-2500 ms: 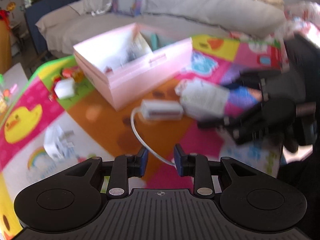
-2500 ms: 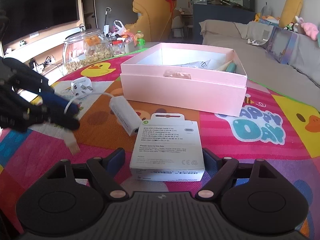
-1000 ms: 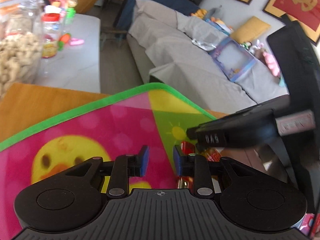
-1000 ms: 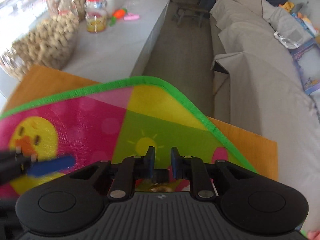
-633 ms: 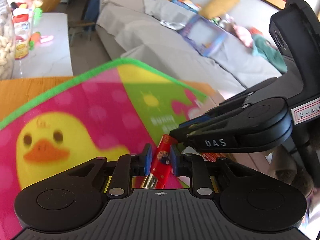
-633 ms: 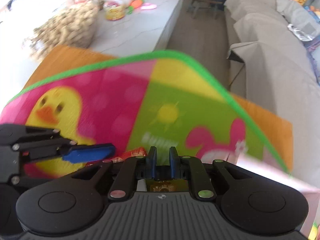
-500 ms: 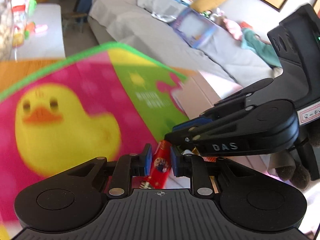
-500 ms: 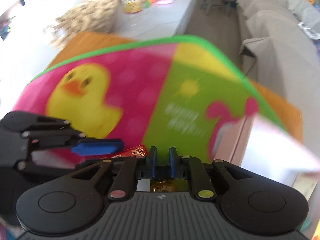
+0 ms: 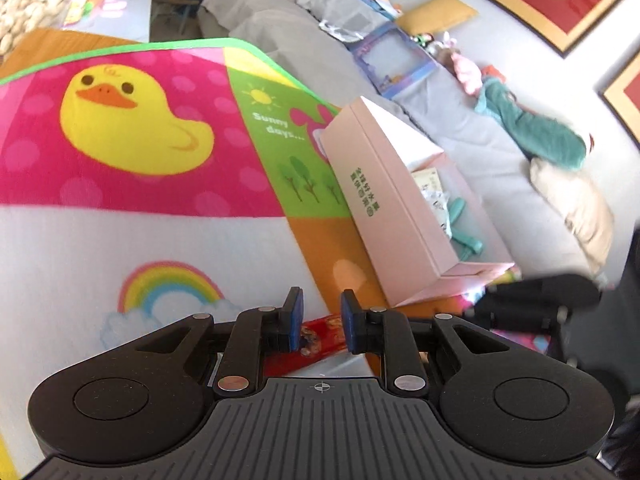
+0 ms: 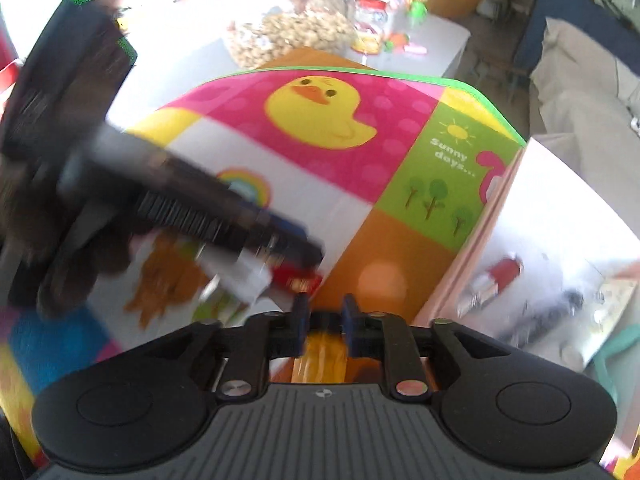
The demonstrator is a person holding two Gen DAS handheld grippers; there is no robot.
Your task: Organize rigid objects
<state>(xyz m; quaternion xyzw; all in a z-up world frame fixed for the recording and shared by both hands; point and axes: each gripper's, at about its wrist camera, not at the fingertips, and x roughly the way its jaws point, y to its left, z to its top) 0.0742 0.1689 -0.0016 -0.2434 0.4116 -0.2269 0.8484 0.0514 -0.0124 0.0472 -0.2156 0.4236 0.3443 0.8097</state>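
Note:
My left gripper (image 9: pixel 320 320) is shut on a red printed packet (image 9: pixel 320 334) and holds it above the play mat. In the right wrist view the left gripper (image 10: pixel 308 250) shows blurred, with the red packet (image 10: pixel 298 278) at its tips. My right gripper (image 10: pixel 323 320) is shut on a small orange-yellow object (image 10: pixel 320 354), mostly hidden between the fingers. The open pink box (image 9: pixel 384 204) lies to the right with several items inside, and it also shows in the right wrist view (image 10: pixel 472 248).
A colourful play mat (image 9: pixel 132 128) with a yellow duck covers the wooden table. A glass jar of nuts (image 10: pixel 292 32) and small bottles stand on a white table beyond. A grey sofa (image 9: pixel 304 8) with cushions lies behind the box.
Both grippers have lifted and swung back toward the pink box, each with its object. More of the mat and the box has come into view. The right gripper has drawn away from the left one.

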